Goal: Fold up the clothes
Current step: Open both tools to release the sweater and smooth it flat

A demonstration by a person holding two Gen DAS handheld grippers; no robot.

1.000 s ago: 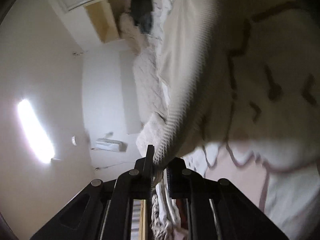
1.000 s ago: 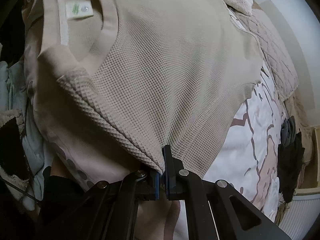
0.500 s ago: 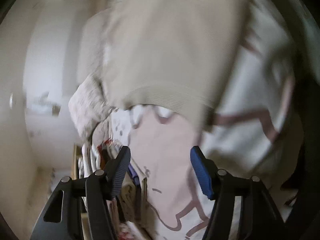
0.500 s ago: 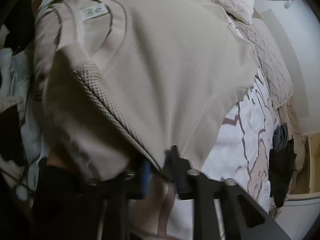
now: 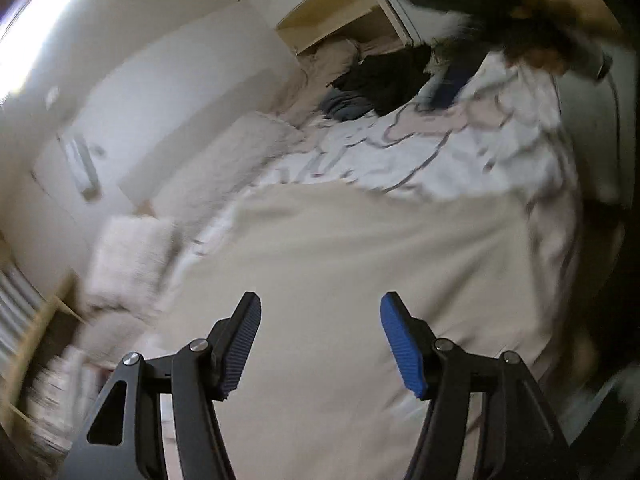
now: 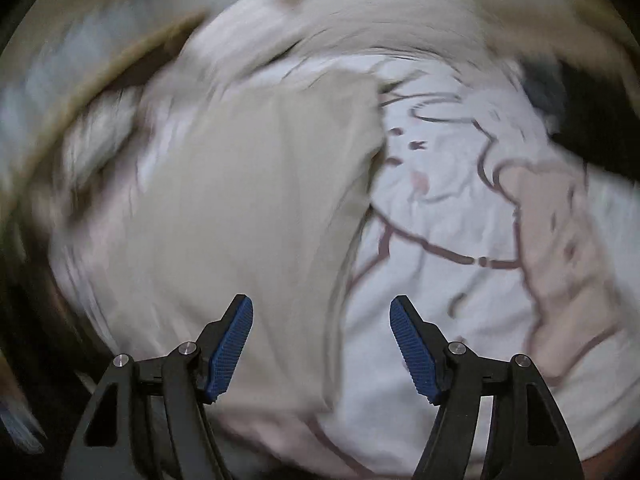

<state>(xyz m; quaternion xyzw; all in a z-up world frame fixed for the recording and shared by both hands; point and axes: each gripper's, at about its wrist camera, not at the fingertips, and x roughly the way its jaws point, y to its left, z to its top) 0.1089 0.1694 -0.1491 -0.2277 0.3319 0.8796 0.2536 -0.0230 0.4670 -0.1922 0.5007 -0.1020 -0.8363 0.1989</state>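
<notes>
The beige waffle-knit shirt [image 5: 360, 264] lies spread flat on the patterned bed cover [image 5: 460, 160]. My left gripper [image 5: 320, 344] hangs open above its near part, nothing between the blue pads. In the right wrist view, which is blurred, the same shirt [image 6: 240, 208] covers the left half, its edge running down the middle. My right gripper [image 6: 322, 344] is open above that edge and holds nothing. At the top right of the left wrist view, the other gripper's blue pad [image 5: 452, 80] and a hand [image 5: 552, 52] show above the far side of the bed.
A pile of dark and grey clothes [image 5: 380, 80] lies at the far end of the bed. Fluffy pale pillows [image 5: 128, 256] sit at the left by the white wall. The white and pink bed cover [image 6: 460, 200] fills the right side of the right wrist view.
Both grippers have let go of the shirt and opened; the left opened first, then the right. The shirt, held up before, now lies flat on the bed. Both cameras have swung.
</notes>
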